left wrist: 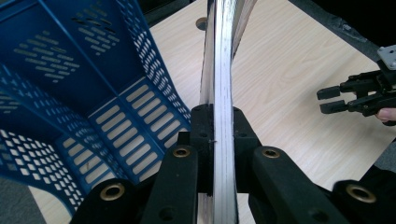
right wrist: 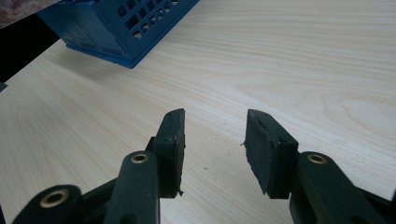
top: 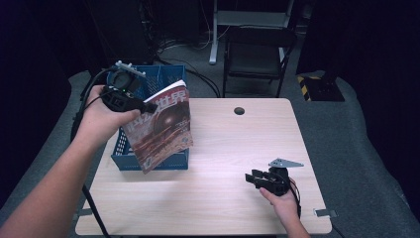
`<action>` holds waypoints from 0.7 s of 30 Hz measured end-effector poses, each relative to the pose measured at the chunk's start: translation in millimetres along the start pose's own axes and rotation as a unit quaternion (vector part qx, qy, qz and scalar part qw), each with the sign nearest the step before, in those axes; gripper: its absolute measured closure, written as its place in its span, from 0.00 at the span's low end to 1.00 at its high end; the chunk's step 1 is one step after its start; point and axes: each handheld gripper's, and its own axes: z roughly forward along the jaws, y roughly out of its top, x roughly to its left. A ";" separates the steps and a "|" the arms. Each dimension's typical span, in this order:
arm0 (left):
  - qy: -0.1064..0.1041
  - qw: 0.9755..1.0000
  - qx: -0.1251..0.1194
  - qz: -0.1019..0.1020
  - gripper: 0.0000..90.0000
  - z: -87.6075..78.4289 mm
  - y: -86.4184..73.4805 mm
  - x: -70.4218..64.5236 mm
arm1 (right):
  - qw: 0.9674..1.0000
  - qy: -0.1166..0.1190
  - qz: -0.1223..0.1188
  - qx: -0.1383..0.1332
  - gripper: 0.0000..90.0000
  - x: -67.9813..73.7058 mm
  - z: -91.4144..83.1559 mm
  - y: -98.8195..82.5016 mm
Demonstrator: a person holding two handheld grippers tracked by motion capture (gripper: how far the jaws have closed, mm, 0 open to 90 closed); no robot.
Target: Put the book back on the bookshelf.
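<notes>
**Ana:** Magazine [top: 162,126] up in the air on the near-left side of the table [top: 233,148], clamped by the left gripper [top: 148,106] at its top left corner. Look at the left gripper view: the pages run edge-on straight up between the two black pads, both pressed flat against the magazine [left wrist: 219,93].

**Ben:** Tight hold, no gap at all. And where does it hang relative to the blue basket [top: 153,79]?

**Ana:** From above, it hangs tilted in front of the basket's near wall and covers most of that wall. In the left gripper view the basket's slotted inside [left wrist: 70,93] opens up to the left of the pages, bare wood to the right.

**Ben:** And the right gripper [top: 250,179]?

**Ana:** Low over the table's near-right part, well apart from the magazine. Its jaws stand partly open with nothing between them, just wood grain showing in the gap in the right gripper view [right wrist: 215,140]. Basket corner [right wrist: 126,28] sits far off at the top left there.

**Ben:** What can't we make out?

**Ana:** Plenty. The cover carries large white characters and a reddish round picture, but the small print is too blurred to read. The magazine hides the basket's near wall from above, so I can't tell whether its lower edge touches the basket. In the left gripper view the pages are cut off at the top edge.
</notes>
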 end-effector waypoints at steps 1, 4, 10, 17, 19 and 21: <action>0.000 1.000 0.001 -0.003 0.93 -0.7 -0.8 1.1 | 1.000 0.000 0.000 0.000 0.64 0.0 0.0 0.0; 0.003 1.000 0.001 -0.009 0.93 -3.0 -3.3 6.3 | 1.000 0.000 0.000 -0.002 0.64 -0.2 0.2 -0.2; 0.011 1.000 -0.003 -0.017 0.93 -4.7 -3.8 12.8 | 1.000 0.001 0.001 0.001 0.64 0.2 0.6 -0.1; 0.018 0.999 -0.010 -0.039 0.93 -4.4 -4.4 21.9 | 1.000 0.001 0.002 -0.002 0.64 -0.1 0.4 -0.2; 0.025 0.999 -0.011 -0.048 0.93 -5.5 -5.3 26.9 | 1.000 0.001 -0.001 -0.002 0.64 -0.6 0.4 -0.1; 0.027 0.998 -0.011 -0.051 0.93 -5.9 -5.8 28.7 | 1.000 0.002 -0.001 -0.002 0.64 -0.7 0.5 -0.1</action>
